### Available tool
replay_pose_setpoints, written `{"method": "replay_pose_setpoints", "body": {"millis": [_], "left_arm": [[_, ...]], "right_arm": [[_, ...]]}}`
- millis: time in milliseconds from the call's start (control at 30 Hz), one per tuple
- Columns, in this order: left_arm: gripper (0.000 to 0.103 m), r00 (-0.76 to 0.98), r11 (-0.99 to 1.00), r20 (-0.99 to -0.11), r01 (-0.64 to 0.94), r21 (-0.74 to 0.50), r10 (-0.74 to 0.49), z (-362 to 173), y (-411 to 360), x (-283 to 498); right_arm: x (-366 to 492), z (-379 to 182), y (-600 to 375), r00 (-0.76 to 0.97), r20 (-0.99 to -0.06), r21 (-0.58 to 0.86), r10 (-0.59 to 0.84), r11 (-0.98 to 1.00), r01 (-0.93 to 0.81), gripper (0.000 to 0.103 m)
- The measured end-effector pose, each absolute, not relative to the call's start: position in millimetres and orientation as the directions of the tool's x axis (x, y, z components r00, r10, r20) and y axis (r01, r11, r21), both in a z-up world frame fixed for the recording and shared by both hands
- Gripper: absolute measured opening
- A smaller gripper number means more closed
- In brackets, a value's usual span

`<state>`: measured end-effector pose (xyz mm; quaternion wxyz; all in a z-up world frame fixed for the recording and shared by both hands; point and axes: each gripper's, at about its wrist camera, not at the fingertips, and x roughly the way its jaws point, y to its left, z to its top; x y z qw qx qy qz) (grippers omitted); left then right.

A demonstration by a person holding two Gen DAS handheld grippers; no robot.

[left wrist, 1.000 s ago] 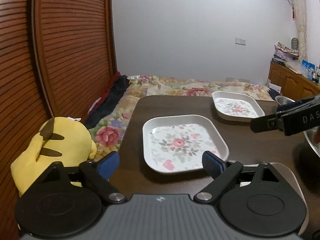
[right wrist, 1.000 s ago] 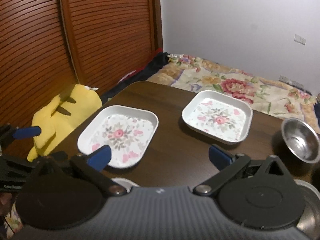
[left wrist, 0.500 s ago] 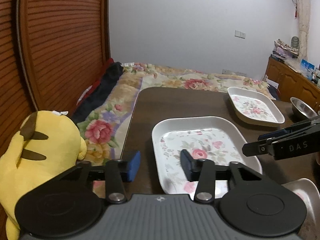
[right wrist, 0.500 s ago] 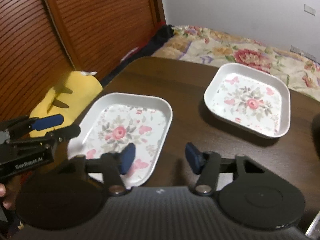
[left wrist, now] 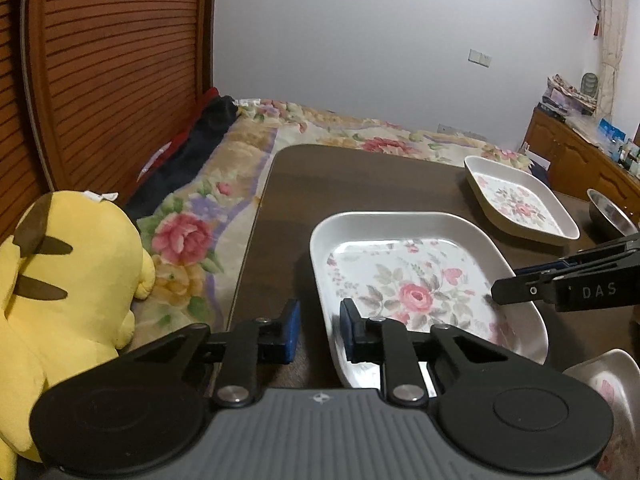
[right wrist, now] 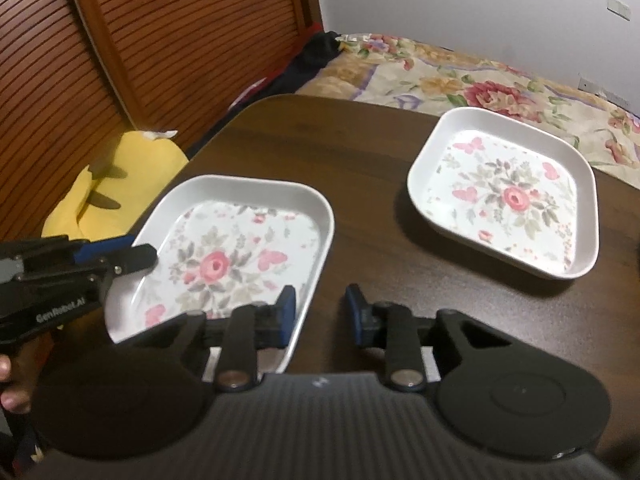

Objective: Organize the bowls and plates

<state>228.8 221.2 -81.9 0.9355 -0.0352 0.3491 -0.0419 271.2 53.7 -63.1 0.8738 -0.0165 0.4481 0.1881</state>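
A square white plate with a floral print (left wrist: 408,280) (right wrist: 240,248) lies near the front left of the dark wooden table (left wrist: 360,176). My left gripper (left wrist: 319,330) (right wrist: 132,254) straddles its left rim, one pad inside and one outside. The jaws are closing, and a sliver of table still shows beside the rim. My right gripper (right wrist: 320,310) (left wrist: 508,280) straddles the right rim the same way, also closing, with a gap at its outer pad. A second floral plate (left wrist: 520,204) (right wrist: 504,196) sits farther back on the right. A steel bowl (left wrist: 610,212) stands beyond it.
Part of another floral dish (left wrist: 600,384) shows at the near right. A yellow plush toy (left wrist: 68,280) (right wrist: 112,184) sits left of the table, against a slatted wooden door (left wrist: 100,60). A bed with a flowered quilt (left wrist: 192,236) lies beyond. A hand (right wrist: 8,384) holds the left gripper.
Both grippers came forward and down onto the near plate. Their jaws narrowed from wide open until they straddle its opposite rims.
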Motion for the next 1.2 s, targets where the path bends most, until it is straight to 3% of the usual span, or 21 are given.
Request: {"method": "replay_pose_setpoints", "body": {"millis": [200, 1200], "left_arm": [[0.011, 0.750, 0.990, -0.648, 0.070, -0.122, -0.133, -82.4, 220.3, 227.4], [0.010, 0.804, 0.991, -0.580, 0.112, -0.075, -0.135, -19.7, 177.0, 169.4]], "right_arm": [[270.5, -63.2, 56.7, 0.513, -0.793, 0.148, 0.329, 0.921, -0.361, 0.010], [217.1, -8.4, 14.9, 0.594, -0.728, 0.139, 0.342, 0.922, -0.360, 0.010]]}}
